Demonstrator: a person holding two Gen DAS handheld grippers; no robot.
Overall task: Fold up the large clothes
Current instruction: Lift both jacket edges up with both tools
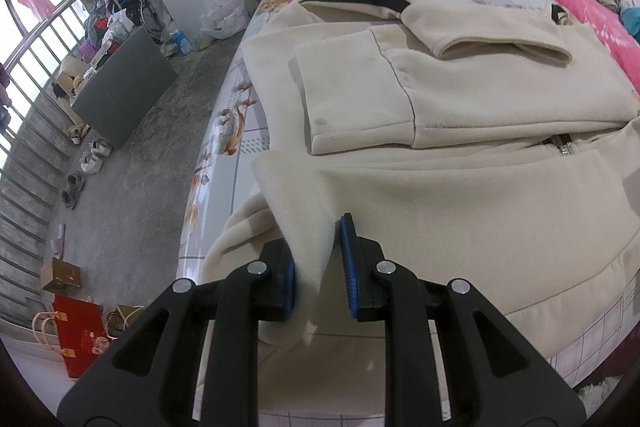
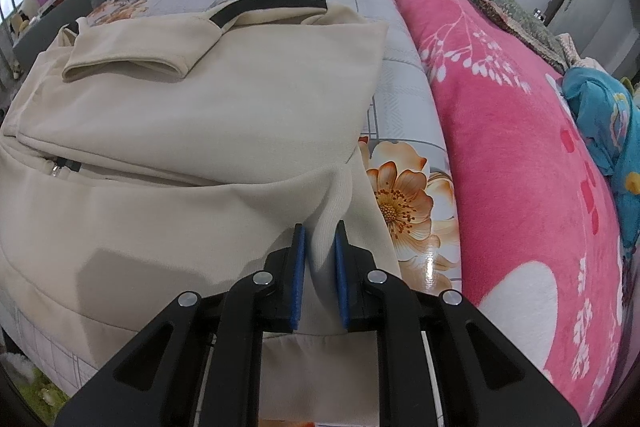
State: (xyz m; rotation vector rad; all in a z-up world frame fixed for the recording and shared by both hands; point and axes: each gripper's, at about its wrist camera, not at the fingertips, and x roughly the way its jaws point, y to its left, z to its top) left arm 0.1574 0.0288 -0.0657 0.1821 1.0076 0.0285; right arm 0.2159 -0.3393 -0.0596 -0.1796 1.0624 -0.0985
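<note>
Left wrist: jacket hem (image 1: 312, 259) between pads (image 1: 352, 267).

Pink blanket (image 2: 520, 155), grey cabinet (image 1: 124, 91)

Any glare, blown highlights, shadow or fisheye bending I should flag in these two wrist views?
Left wrist view: the window is blown out, the bed sheet edge glares and bows. Right wrist view: a glossy glint on the sheet's flower print, a soft shadow across the cream jacket; dark corners in both.
</note>
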